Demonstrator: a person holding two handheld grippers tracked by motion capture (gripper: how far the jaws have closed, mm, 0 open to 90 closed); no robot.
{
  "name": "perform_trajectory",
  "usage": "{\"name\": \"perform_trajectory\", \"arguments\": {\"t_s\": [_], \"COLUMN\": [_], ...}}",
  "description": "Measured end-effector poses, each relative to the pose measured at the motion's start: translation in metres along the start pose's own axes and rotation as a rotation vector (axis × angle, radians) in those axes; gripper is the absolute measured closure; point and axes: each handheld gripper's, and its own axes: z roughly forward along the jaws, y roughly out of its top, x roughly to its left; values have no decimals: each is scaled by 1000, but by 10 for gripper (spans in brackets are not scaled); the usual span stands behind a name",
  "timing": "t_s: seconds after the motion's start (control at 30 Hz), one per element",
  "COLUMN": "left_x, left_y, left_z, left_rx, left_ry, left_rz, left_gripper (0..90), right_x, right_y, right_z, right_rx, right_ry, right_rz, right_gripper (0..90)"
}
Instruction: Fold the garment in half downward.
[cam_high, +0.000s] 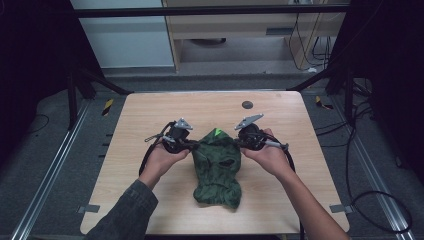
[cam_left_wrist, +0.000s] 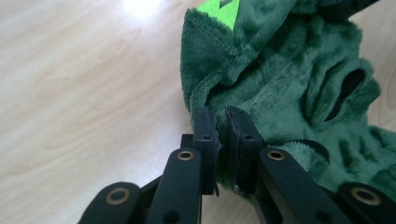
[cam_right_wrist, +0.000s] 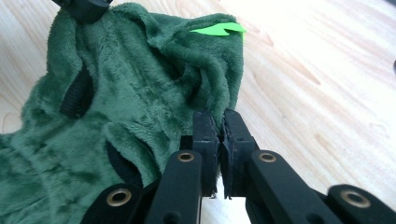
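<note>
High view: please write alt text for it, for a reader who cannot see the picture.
A person holds a green fleece garment by its upper edge with two grippers, the left gripper and the right gripper each shut on one side of it. The garment rests on a light wooden table, with a bright green patch at its top.

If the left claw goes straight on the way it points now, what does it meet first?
The left claw is shut on the edge of the green plush garment, so it would push straight into that fabric. Beyond the garment, in the high view, the right claw seems to lie roughly in the same line, though depth is unclear.
</note>
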Motion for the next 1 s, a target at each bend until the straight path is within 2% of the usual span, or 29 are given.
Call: {"name": "perform_trajectory", "arguments": {"t_s": [0.17,0.3,0.53,0.77,1.0], "left_x": [4,-1,-16,-29,-42], "left_y": [10,5,-10,-28,-45], "left_z": [-6,-5,-10,-20,-21], "left_rx": [-21,-24,-43,-62,-84], "left_ry": [36,57,68,61,44], "left_rz": [12,38,66,71,70], "left_gripper": [827,827,827,825,824], "right_x": [-4,-1,17,39,58], "right_y": [9,9,0,-18,-40], "right_z": [-3,-3,-10,-22,-22], "right_rx": [-25,-27,-40,-109,-103], "right_ry": [-23,-29,-62,-71,-90], "right_rz": [6,-12,-71,-71,-98], "right_gripper": [857,858,858,858,856]}}
